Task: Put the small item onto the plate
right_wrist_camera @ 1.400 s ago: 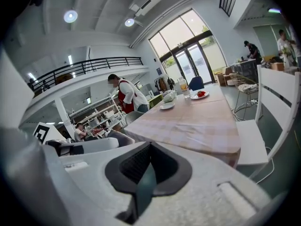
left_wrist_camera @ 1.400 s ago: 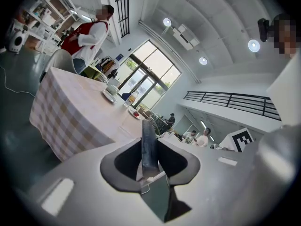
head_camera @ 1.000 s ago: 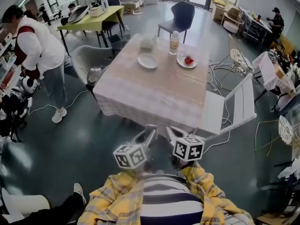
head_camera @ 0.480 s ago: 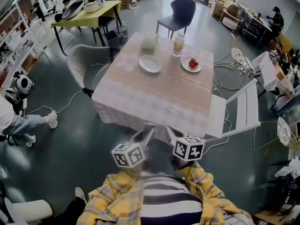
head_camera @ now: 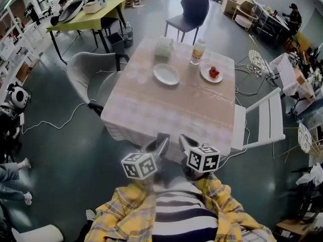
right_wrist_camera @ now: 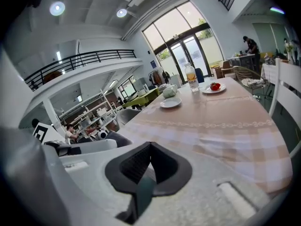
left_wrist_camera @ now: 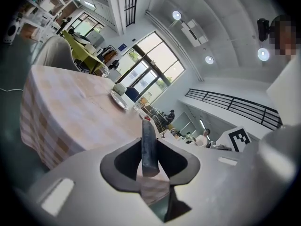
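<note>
A table with a pale checked cloth point(head_camera: 166, 110) stands ahead of me. At its far end lie an empty white plate point(head_camera: 166, 74) and a second white plate point(head_camera: 205, 75) with small red items point(head_camera: 214, 72) on it. The right gripper view also shows the empty plate point(right_wrist_camera: 170, 102) and the red items point(right_wrist_camera: 215, 86). My left gripper point(head_camera: 160, 144) and right gripper point(head_camera: 184, 144) hang side by side at the table's near edge, far from both plates. Both look shut, with nothing between their jaws point(left_wrist_camera: 149, 147) point(right_wrist_camera: 149, 145).
A drink bottle point(head_camera: 197, 52) and a pale tissue pack point(head_camera: 163, 48) stand behind the plates. A grey chair point(head_camera: 91, 72) is at the table's left, a white folding chair point(head_camera: 262, 120) at its right, a dark chair point(head_camera: 189, 14) beyond. Cables lie on the floor.
The head view has swung, so the table sits a little further right. A person in white at the left has walked almost out of view. Both grippers hold their place.
</note>
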`<state>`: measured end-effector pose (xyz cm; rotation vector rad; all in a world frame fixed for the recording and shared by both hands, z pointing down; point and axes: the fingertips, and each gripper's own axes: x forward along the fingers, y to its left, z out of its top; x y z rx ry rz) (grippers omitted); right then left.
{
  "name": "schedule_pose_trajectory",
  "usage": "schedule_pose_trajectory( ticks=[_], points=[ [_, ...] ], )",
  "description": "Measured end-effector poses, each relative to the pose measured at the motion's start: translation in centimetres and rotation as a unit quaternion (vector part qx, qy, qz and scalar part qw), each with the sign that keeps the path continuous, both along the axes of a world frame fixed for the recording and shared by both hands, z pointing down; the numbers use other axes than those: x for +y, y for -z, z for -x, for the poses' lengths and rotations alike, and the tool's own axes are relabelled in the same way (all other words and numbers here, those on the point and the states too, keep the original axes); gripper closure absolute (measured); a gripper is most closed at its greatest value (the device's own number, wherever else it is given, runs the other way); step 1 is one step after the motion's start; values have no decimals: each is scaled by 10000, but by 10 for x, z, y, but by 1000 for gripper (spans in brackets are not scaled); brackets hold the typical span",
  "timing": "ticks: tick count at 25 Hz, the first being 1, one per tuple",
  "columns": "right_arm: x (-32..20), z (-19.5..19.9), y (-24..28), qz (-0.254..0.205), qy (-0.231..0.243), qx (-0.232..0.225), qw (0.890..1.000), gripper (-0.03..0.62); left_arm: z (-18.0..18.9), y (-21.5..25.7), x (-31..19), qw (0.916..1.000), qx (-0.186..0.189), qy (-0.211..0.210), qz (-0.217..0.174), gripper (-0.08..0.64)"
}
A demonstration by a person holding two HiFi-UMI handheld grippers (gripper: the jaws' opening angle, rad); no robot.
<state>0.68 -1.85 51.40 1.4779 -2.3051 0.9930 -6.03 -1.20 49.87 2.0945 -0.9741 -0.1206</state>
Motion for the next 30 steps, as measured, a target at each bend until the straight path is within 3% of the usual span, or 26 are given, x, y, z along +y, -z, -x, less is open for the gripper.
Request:
schedule_pose_trajectory(
  ticks=[10,18,30],
  points=[
    [-60,0,3,-68,50,55,9999,591,6,-5,-63,9999,19,99,17,468],
    [-118,-5,20,-193,454,-48,9988,591,-17,10,-122,9997,-63,194,-114,468],
    [-181,-20,22,-181,573,3,9982,591,-33,5,-179,9997,-200,131,-13,468]
  ],
)
